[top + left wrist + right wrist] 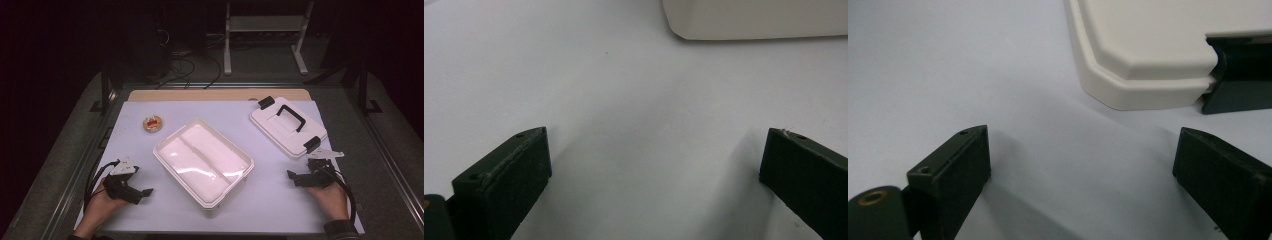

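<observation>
Tongs (145,192) (291,174): two; bin (202,161), lid (288,127): one each.

Left gripper view: white bin (754,20) cut off by top edge, only a lower corner visible. Right gripper view: lid (1158,55) cropped at upper right. High view: round object (152,123), upper left, too small to identify.

Open box sitting mid-table between my two grippers.

The box (203,162) is lying centrally on the table (165,107), its lid (287,127) sitting behind and right of it, a small dish (152,123) behind-left; my left gripper (131,187) and right gripper (306,176) are resting at either side.
</observation>
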`<action>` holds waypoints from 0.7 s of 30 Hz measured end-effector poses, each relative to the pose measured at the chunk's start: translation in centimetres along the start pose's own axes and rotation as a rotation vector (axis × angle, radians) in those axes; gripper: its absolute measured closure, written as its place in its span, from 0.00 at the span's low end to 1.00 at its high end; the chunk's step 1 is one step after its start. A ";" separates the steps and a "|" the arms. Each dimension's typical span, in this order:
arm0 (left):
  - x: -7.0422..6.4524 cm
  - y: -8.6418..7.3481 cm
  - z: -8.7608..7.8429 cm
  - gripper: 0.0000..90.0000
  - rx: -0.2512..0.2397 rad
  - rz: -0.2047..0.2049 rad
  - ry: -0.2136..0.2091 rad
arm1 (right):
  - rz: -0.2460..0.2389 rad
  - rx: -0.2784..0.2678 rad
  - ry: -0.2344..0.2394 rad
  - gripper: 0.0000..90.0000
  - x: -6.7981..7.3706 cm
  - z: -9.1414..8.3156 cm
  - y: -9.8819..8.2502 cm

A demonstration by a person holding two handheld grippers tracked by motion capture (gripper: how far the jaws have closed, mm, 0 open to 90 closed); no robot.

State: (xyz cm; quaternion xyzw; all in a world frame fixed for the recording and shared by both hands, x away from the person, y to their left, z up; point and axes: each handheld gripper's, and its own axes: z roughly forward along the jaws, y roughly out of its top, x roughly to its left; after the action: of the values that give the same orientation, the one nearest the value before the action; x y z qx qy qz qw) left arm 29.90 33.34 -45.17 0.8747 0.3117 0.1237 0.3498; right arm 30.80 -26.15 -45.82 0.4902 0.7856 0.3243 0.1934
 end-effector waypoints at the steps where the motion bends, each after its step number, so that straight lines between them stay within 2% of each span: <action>1: 0.0 0.0 -0.1 0.00 0.000 -0.006 0.002 | 0.002 0.000 -0.002 0.11 0.0 -0.1 0.0; 3: 0.2 0.1 -0.4 0.06 0.000 -0.014 0.013 | 0.002 -0.003 0.005 0.16 0.1 -0.3 0.0; 7: 0.6 0.3 -1.0 0.20 -0.010 -0.050 -0.018 | 0.011 -0.017 0.017 0.19 0.2 -1.1 0.1; 10: 0.9 0.6 -1.7 0.39 -0.036 -0.062 -0.052 | 0.009 -0.035 0.034 0.26 0.6 -1.8 0.3; 13: 1.2 1.1 -2.3 0.55 -0.045 -0.070 -0.052 | -0.012 -0.057 0.050 0.40 1.4 -2.6 0.6; 16: 1.5 1.8 -2.9 0.72 -0.060 -0.075 -0.055 | -0.044 -0.084 0.065 0.59 2.4 -3.2 1.0; 19: 1.5 2.6 -3.3 0.91 -0.062 -0.064 -0.059 | -0.081 -0.111 0.105 0.77 3.5 -3.6 1.5; 21: 1.6 3.1 -3.5 1.00 -0.062 -0.064 -0.060 | -0.106 -0.123 0.125 0.87 4.2 -3.8 1.7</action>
State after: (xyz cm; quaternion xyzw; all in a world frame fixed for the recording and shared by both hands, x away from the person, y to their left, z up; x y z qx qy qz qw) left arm 31.04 34.46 -40.54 0.8564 0.3247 0.0956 0.3900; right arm 27.71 -23.10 -41.84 0.4140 0.7995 0.3913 0.1905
